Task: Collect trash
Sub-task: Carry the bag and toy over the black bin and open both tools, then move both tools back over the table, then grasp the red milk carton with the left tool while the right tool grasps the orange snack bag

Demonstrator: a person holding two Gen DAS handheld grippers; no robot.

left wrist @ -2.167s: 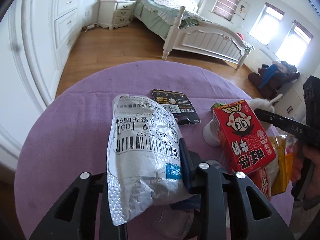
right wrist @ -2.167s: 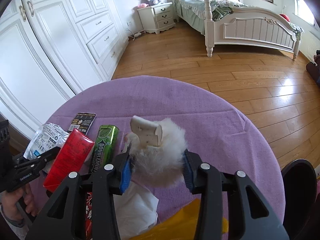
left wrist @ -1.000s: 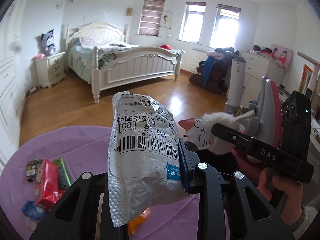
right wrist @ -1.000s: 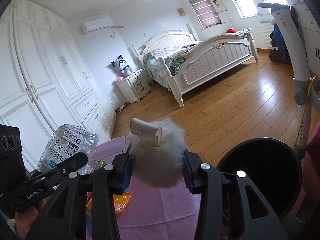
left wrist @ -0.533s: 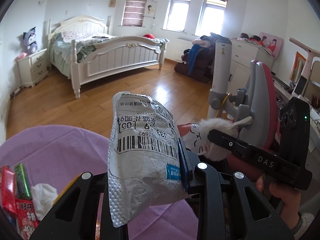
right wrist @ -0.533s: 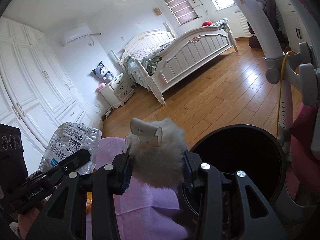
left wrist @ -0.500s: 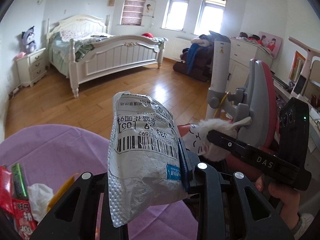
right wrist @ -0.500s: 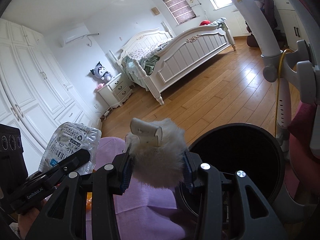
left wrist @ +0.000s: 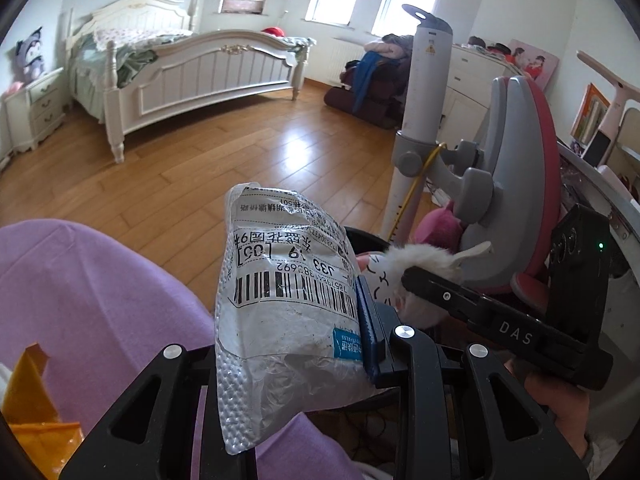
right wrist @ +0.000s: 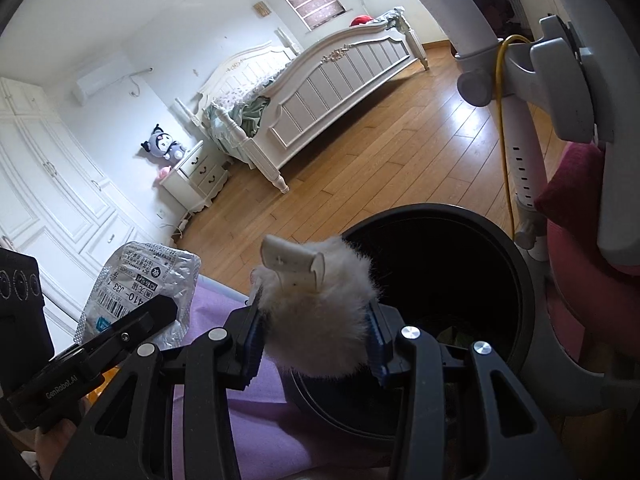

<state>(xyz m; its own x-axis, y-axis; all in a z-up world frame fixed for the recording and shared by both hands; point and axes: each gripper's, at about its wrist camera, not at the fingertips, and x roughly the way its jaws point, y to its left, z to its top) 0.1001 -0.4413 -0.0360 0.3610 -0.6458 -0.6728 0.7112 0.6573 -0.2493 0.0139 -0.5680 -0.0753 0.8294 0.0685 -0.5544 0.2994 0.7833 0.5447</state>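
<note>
My left gripper (left wrist: 292, 344) is shut on a silver bubble mailer bag (left wrist: 280, 300) with a barcode label, held over the edge of the purple table (left wrist: 88, 292). The bag also shows in the right wrist view (right wrist: 140, 280). My right gripper (right wrist: 316, 340) is shut on a white furry cat toy (right wrist: 320, 316), held over the rim of the black round trash bin (right wrist: 440, 264). The toy also shows in the left wrist view (left wrist: 404, 276), to the right of the bag.
An orange wrapper (left wrist: 28, 404) lies on the table at the lower left. A white pole with a yellow cord (right wrist: 516, 148) and a pink-grey chair (left wrist: 516, 180) stand just beyond the bin. A white bed (left wrist: 192, 60) stands across the wooden floor.
Both grippers have swung further right, away from the table's trash and toward the bin. The bin now fills more of the right wrist view. Both grips are unchanged.
</note>
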